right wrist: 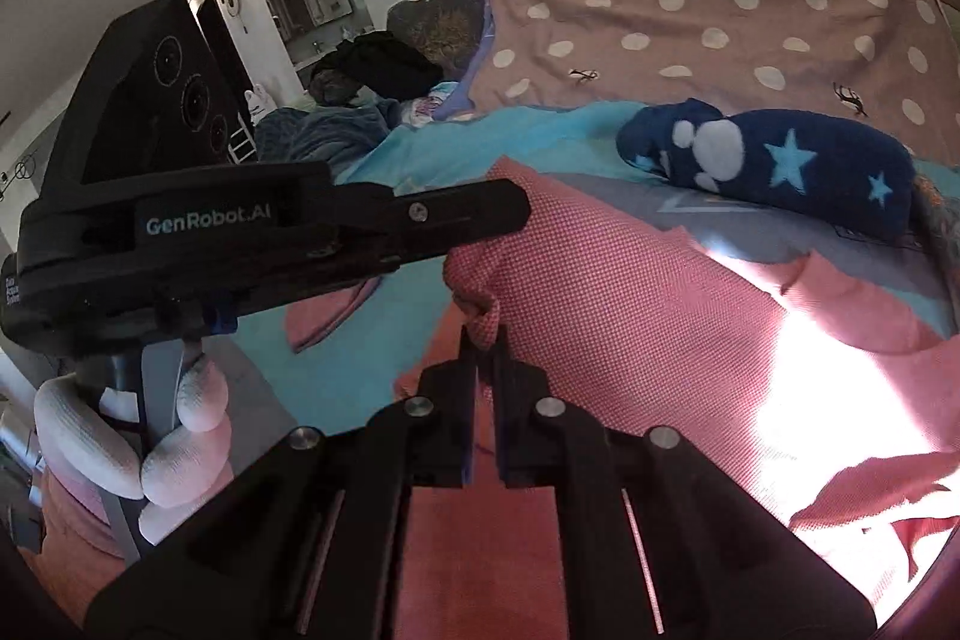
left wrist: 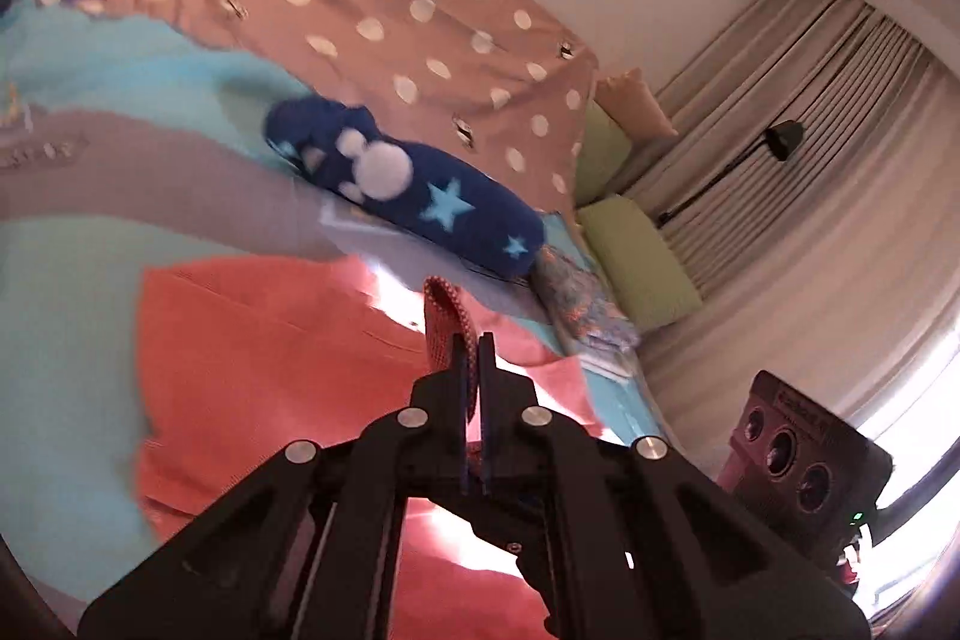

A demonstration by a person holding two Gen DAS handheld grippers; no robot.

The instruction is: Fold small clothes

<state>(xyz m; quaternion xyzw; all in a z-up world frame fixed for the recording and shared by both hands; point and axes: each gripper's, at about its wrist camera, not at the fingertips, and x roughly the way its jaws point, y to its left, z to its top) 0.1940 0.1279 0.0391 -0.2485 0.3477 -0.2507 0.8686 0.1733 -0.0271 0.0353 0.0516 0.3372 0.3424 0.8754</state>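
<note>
A red knitted garment (left wrist: 252, 370) lies spread on the blue bed cover. My left gripper (left wrist: 474, 346) is shut on an edge of it, and a strip of the fabric stands up between the jaws. In the right wrist view the same red garment (right wrist: 630, 316) is lifted and bunched. My right gripper (right wrist: 483, 340) is shut on a gathered corner of it. The left gripper body (right wrist: 270, 220) reaches in from the left, its tip touching the raised fold, held by a white-gloved hand (right wrist: 132, 436).
A rolled navy blanket with stars (left wrist: 408, 184) lies behind the garment; it also shows in the right wrist view (right wrist: 774, 160). A pink polka-dot sheet (left wrist: 372, 10) covers the back. Green cushions (left wrist: 636, 256) and curtains (left wrist: 810, 160) stand at the right. Dark clothes (right wrist: 378, 64) pile up far left.
</note>
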